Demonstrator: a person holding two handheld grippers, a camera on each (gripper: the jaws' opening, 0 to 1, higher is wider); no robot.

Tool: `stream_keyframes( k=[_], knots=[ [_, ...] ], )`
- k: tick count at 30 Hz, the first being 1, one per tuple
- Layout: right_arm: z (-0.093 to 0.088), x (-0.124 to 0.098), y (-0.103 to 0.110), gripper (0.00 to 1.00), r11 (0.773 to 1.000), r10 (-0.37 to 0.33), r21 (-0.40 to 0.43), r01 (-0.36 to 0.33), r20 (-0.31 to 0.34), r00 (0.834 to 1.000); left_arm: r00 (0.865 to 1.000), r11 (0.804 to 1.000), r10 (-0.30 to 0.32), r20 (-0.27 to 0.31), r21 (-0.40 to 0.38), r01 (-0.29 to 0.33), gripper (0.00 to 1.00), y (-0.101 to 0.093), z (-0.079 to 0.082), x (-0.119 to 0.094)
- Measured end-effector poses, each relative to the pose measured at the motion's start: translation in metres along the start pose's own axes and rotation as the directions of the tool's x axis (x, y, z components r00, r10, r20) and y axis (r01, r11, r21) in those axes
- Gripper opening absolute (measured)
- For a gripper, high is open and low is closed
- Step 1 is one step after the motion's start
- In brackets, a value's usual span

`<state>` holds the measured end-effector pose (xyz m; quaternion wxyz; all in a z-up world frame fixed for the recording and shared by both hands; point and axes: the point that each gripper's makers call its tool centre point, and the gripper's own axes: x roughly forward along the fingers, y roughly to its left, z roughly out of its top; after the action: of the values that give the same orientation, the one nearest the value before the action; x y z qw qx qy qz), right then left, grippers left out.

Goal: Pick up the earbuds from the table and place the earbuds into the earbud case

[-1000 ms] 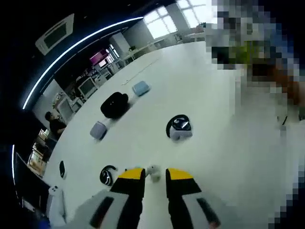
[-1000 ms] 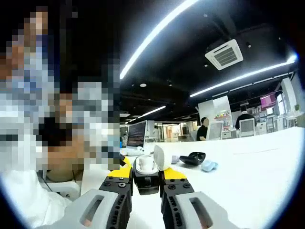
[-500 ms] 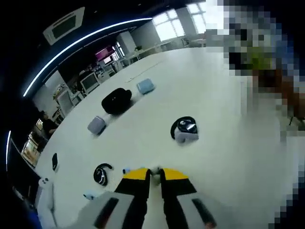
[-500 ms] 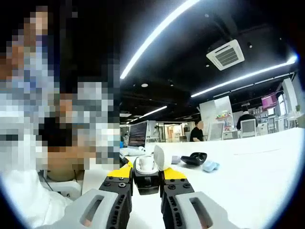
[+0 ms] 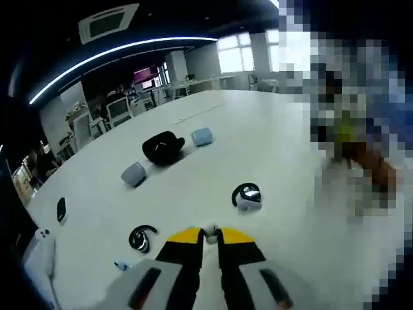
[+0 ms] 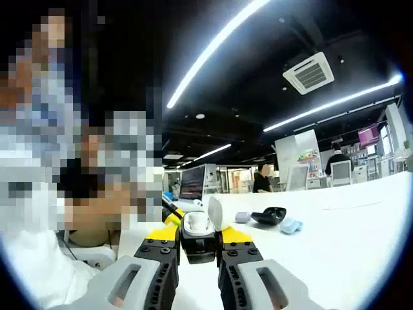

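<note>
In the left gripper view my left gripper (image 5: 210, 237) is shut on a small white earbud (image 5: 210, 231), pinched between the yellow-tipped jaws above the white table (image 5: 271, 142). In the right gripper view my right gripper (image 6: 197, 241) is shut on an open earbud case (image 6: 195, 223), white inside with its lid (image 6: 215, 213) raised to the right. That case is held upright above the table's near edge.
On the table lie a black open case (image 5: 162, 147), a light blue case (image 5: 202, 136), a grey case (image 5: 133, 174), a black ring with a small case (image 5: 247, 196) and a black ear hook (image 5: 142, 237). People sit at desks in the background (image 6: 261, 182).
The left jaws, open around the earbud one second ago, have shut on it and the left view has risen and tilted. The right gripper holds the case almost still.
</note>
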<state>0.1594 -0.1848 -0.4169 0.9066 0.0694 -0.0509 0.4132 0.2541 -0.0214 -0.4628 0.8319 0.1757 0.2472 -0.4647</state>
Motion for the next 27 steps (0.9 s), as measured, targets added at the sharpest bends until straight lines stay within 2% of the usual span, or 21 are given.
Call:
stream_keyframes(
  k=[2, 4, 5, 8, 9, 11, 12, 14, 16, 17, 18, 19, 20, 22, 23, 25, 27],
  knots=[
    [0.0, 0.002, 0.007, 0.2, 1.0, 0.025, 0.001, -0.025, -0.011, 1.0, 0.993, 0.993, -0.115, 0.026, -0.035, 0.116, 0.11, -0.012, 0.011, -0.009],
    [0.001, 0.004, 0.013, 0.2, 0.999, 0.045, -0.002, -0.045, -0.02, 0.999, 0.975, 0.975, -0.216, 0.05, -0.043, 0.218, 0.11, -0.024, 0.024, -0.019],
    [0.002, 0.005, 0.016, 0.2, 0.999, 0.052, -0.003, -0.052, -0.02, 0.998, 0.951, 0.951, -0.301, 0.068, -0.05, 0.305, 0.11, -0.036, 0.034, -0.027],
    [0.006, 0.006, 0.023, 0.2, 0.998, 0.067, -0.008, -0.067, -0.019, 0.998, 0.894, 0.888, -0.433, 0.117, -0.118, 0.445, 0.11, -0.052, 0.055, -0.043],
    [0.007, 0.007, 0.026, 0.2, 0.997, 0.072, -0.01, -0.072, -0.018, 0.997, 0.889, 0.881, -0.442, 0.122, -0.126, 0.455, 0.11, -0.053, 0.057, -0.044],
    [0.01, 0.009, 0.03, 0.2, 0.997, 0.074, -0.019, -0.074, -0.015, 0.997, 0.859, 0.844, -0.489, 0.148, -0.168, 0.51, 0.11, -0.062, 0.068, -0.048],
    [0.011, 0.01, 0.031, 0.2, 0.997, 0.069, -0.029, -0.069, -0.015, 0.998, 0.833, 0.812, -0.526, 0.169, -0.192, 0.551, 0.11, -0.069, 0.075, -0.05],
    [0.013, 0.011, 0.033, 0.2, 0.997, 0.059, -0.041, -0.06, -0.013, 0.998, 0.793, 0.761, -0.574, 0.204, -0.225, 0.609, 0.11, -0.082, 0.084, -0.053],
    [0.016, 0.011, 0.036, 0.2, 0.997, 0.064, -0.047, -0.064, -0.01, 0.998, 0.745, 0.707, -0.626, 0.23, -0.236, 0.667, 0.11, -0.098, 0.091, -0.057],
    [0.017, 0.011, 0.037, 0.2, 0.997, 0.067, -0.049, -0.067, -0.009, 0.998, 0.718, 0.676, -0.65, 0.247, -0.243, 0.696, 0.11, -0.104, 0.095, -0.059],
    [0.017, 0.011, 0.039, 0.2, 0.996, 0.069, -0.054, -0.069, -0.008, 0.998, 0.677, 0.628, -0.682, 0.277, -0.253, 0.736, 0.11, -0.114, 0.102, -0.063],
    [0.018, 0.011, 0.04, 0.2, 0.996, 0.071, -0.06, -0.071, -0.007, 0.997, 0.652, 0.602, -0.702, 0.288, -0.251, 0.758, 0.11, -0.12, 0.104, -0.064],
    [0.019, 0.011, 0.042, 0.2, 0.995, 0.074, -0.064, -0.074, -0.005, 0.997, 0.642, 0.592, -0.708, 0.294, -0.248, 0.766, 0.11, -0.124, 0.106, -0.063],
    [0.02, 0.012, 0.044, 0.2, 0.994, 0.077, -0.078, -0.077, -0.006, 0.997, 0.609, 0.556, -0.729, 0.314, -0.248, 0.793, 0.11, -0.133, 0.11, -0.064],
    [0.02, 0.012, 0.046, 0.2, 0.993, 0.076, -0.084, -0.077, -0.007, 0.997, 0.599, 0.545, -0.736, 0.316, -0.248, 0.801, 0.11, -0.138, 0.11, -0.063],
    [0.021, 0.012, 0.048, 0.2, 0.992, 0.077, -0.098, -0.077, -0.008, 0.997, 0.594, 0.543, -0.738, 0.319, -0.242, 0.804, 0.11, -0.144, 0.111, -0.061],
    [0.021, 0.013, 0.049, 0.2, 0.991, 0.078, -0.109, -0.079, -0.012, 0.997, 0.56, 0.512, -0.763, 0.324, -0.226, 0.829, 0.11, -0.159, 0.113, -0.063]
  ],
)
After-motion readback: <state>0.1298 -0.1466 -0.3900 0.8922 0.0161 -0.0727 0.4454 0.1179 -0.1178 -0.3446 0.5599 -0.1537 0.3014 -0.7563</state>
